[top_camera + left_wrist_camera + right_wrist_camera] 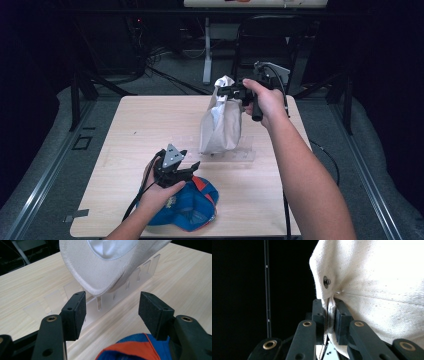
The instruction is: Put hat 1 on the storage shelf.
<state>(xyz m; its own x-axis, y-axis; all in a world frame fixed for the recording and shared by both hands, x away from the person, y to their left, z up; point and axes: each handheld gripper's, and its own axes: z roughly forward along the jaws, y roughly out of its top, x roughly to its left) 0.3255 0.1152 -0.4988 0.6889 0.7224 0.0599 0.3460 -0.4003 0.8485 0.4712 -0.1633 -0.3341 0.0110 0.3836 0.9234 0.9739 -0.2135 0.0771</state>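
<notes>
**mik_r:** Anyone look closely at this moment? The right gripper [226, 91] was clamped tight on the top edge of the cream cap [220, 125], fabric pinched flat between its pads [340, 315]. The cap hung brim-down, its lower edge right over the clear slotted rack [235, 152] in the middle of the table [130, 130]. The left gripper [186, 167] sat nearer the person, jaws wide apart with nothing between them, just above the blue and orange cap [192, 205].

**dov_t:** Yeah, my worry was that grip. It was only a thin fold of cloth near the little metal eyelet [326, 281], so I'd guess a tug or a swing could have let the cap slide out and flop onto the table instead of into a slot.

**mik_r:** Also the brim [96, 286] was curved and wider than those slots looked. If it came down crooked it could have caught on a divider and shoved the whole rack, since nothing seemed to hold that rack down.

**dov_t:** And the blue cap lay right under the left gripper at the near edge. One careless sweep and it was on the floor.

**mik_r:** Past the far edge there was a chair [270, 40] and a tangle of cables [165, 60], well apart from the work, so not in the way.
</notes>
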